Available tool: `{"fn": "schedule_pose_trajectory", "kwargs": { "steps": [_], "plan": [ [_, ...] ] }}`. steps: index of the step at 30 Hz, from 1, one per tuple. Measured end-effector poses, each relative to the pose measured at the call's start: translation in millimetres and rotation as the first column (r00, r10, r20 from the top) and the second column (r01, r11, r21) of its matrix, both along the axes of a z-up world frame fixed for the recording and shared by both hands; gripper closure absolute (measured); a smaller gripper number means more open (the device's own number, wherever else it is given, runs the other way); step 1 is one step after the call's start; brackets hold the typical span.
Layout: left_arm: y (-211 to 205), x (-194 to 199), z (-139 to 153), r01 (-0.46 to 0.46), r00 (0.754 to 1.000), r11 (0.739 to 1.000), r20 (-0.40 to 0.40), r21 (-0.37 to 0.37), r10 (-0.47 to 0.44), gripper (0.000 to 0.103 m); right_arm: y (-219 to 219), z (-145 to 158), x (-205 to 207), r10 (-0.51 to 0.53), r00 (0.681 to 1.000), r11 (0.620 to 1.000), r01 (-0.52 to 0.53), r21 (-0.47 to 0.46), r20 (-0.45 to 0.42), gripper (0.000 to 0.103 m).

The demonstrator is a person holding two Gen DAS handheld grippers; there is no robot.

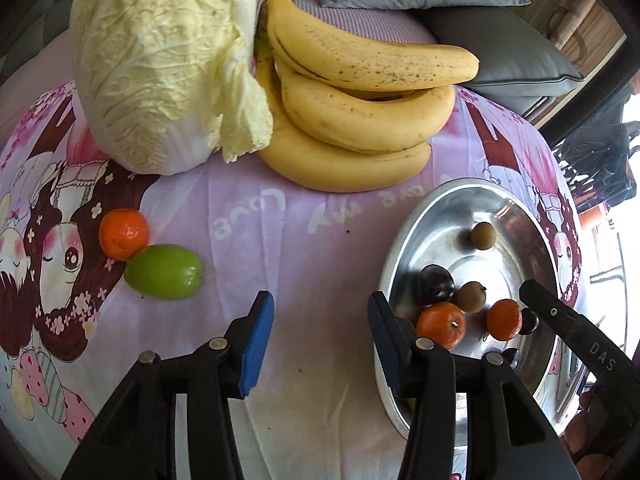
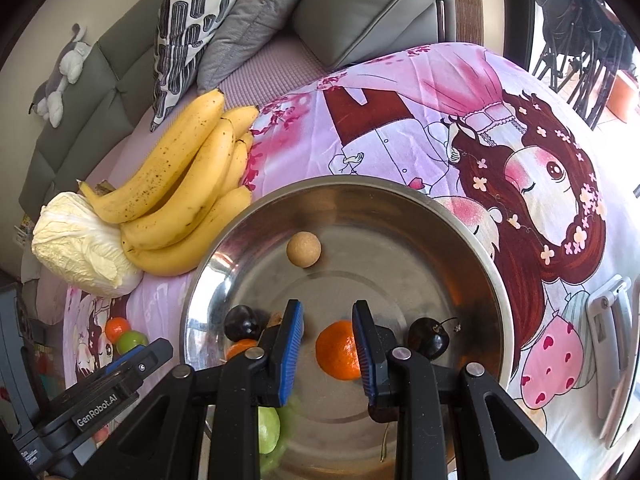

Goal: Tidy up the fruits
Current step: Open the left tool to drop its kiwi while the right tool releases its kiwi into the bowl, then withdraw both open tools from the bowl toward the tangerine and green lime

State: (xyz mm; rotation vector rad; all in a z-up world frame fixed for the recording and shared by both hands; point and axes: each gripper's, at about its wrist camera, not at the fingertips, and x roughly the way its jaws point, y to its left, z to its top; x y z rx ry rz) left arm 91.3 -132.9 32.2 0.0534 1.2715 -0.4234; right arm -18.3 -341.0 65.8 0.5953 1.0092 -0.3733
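Note:
A steel bowl (image 2: 460, 216) sits on the pink cartoon cloth and holds a tangerine (image 2: 338, 354), dark cherries (image 2: 428, 338), a tan longan (image 2: 304, 249) and a green fruit (image 2: 268, 428). My right gripper (image 2: 328, 344) is open above the bowl, its jaws on either side of the tangerine, not touching it. My left gripper (image 1: 320, 344) is open and empty over the cloth, left of the bowl (image 1: 452, 204). A loose tangerine (image 1: 124, 234) and a green fruit (image 1: 164, 271) lie touching to its left. A banana bunch (image 1: 352, 120) lies behind.
A napa cabbage (image 1: 160, 60) lies beside the bananas at the back. Grey and patterned sofa cushions (image 2: 320, 8) stand behind the cloth. A white clip-like object (image 2: 608, 320) lies at the cloth's right edge.

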Motion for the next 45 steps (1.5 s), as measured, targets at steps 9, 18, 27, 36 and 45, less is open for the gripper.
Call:
{"fn": "schedule_pose_trajectory", "kwargs": {
  "steps": [9, 18, 27, 36, 45],
  "plan": [
    [31.4, -0.9, -6.0, -0.093, 0.996, 0.996, -0.009, 0.012, 0.093, 0.024, 22.0, 1.9, 0.5, 0.053, 0.999, 0.998, -0.053, -0.017, 0.004, 0.030],
    [61.4, -6.6, 3.0, -0.138, 0.990, 0.990, 0.028, 0.022, 0.138, 0.016, 38.9, -1.2, 7.5, 0.109, 0.994, 0.993, -0.109, -0.045, -0.007, 0.006],
    [78.8, -5.4, 12.2, -0.173, 0.984, 0.985, 0.045, 0.010, 0.173, 0.015, 45.9, -2.5, 11.1, 0.130, 0.991, 0.989, -0.131, -0.076, -0.015, 0.000],
    [79.3, -0.9, 13.2, -0.180, 0.982, 0.983, 0.053, 0.016, 0.179, 0.005, 45.9, -4.1, 11.6, 0.124, 0.992, 0.988, -0.125, -0.088, -0.025, 0.000],
    [79.3, -5.0, 14.9, -0.177, 0.983, 0.984, 0.054, 0.014, 0.176, 0.005, 44.5, -3.6, 10.8, 0.121, 0.992, 0.989, -0.123, -0.087, -0.025, 0.000]
  ]
}}
